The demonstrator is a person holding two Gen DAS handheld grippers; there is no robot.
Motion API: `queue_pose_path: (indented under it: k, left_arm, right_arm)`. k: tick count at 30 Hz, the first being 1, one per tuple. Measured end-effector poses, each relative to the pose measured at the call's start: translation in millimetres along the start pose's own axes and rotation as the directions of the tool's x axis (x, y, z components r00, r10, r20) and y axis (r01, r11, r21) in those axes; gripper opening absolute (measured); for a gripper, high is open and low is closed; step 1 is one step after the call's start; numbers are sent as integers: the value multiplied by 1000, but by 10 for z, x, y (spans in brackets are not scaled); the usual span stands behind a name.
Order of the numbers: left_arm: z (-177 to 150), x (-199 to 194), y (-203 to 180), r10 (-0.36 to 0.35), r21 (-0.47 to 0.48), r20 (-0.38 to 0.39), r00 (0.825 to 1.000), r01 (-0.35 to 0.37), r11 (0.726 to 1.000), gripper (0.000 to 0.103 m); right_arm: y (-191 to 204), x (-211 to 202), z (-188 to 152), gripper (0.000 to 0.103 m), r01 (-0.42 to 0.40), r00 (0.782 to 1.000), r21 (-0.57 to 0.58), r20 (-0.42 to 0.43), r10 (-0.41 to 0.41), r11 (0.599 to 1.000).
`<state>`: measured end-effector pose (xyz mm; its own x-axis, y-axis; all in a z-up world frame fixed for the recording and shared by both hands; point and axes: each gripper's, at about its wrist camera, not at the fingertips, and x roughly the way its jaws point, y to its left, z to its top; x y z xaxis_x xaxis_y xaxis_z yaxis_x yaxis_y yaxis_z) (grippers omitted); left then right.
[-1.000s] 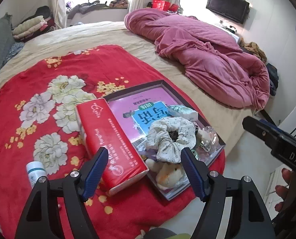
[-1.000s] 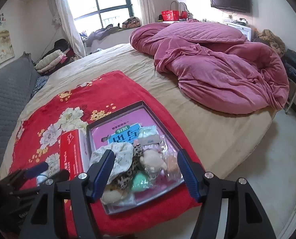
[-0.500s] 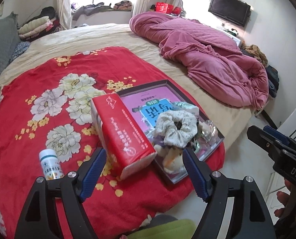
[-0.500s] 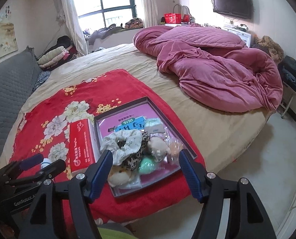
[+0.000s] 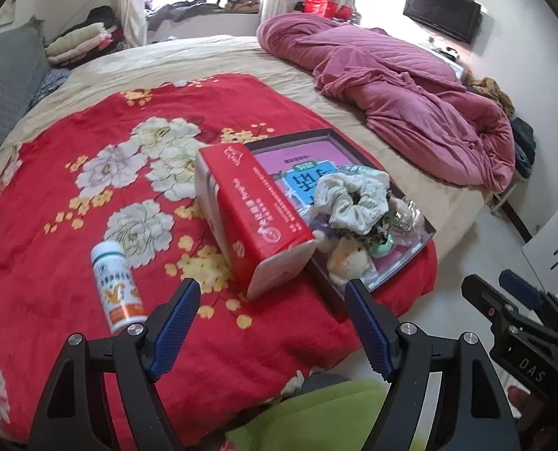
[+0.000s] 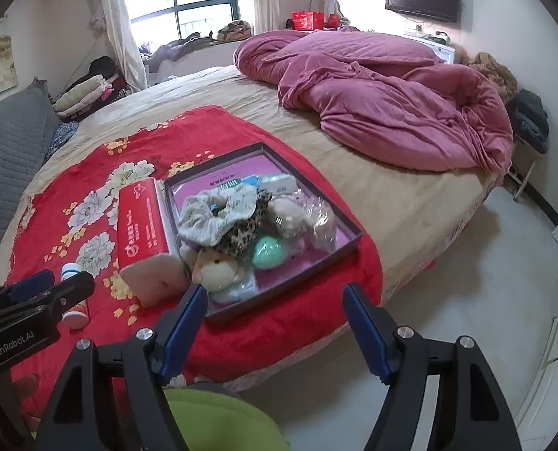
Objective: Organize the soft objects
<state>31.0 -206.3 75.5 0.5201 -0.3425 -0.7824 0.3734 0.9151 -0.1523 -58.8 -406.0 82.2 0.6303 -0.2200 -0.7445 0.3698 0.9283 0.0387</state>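
In your left wrist view, your left tongs stand wide apart with nothing between them, hanging over the near edge of the red floral blanket on the bed. Ahead of them lies the red tissue pack, leaning against the rim of the shallow dark tray; it looks light and squashy, so you would do best to take it across its narrow sides near the middle, not by the loose end flap. A white pill bottle lies on its side to the left, hard and likely to roll, and probably not one of your soft things. The floral scrunchie rests on top of the pile in the tray; it will bunch and give, so pinch one fold of its ring. In your right wrist view, your right tongs are opening, with nothing between them, just short of the tray's near rim. The tray holds the scrunchie, a leopard-print scrunchie beneath it, a small plush toy at the near corner, a mint-green rounded piece, a crinkly clear bag and a small packet, all over a pink book. The plush is light and yielding; grip its body. The clear bag may slip.
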Motion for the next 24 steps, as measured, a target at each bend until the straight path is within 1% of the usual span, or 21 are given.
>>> queue_pose_path:
  k: [9, 16, 24]
  left_arm:
    - [-198, -36, 32, 22, -6, -25, 999, -22, 1000, 80]
    - [-306, -102, 43, 32, -6, -25, 999, -32, 999, 80]
    - [-382, -161, 1, 30, 2, -23, 999, -30, 1000, 80]
  right_arm:
    - [122, 23, -177, 74, 1, 999, -9, -38, -1, 1000]
    - [133, -57, -260, 74, 0, 999, 17, -32, 1, 1000]
    - [99, -116, -319, 74, 32, 999, 29, -23, -31, 999]
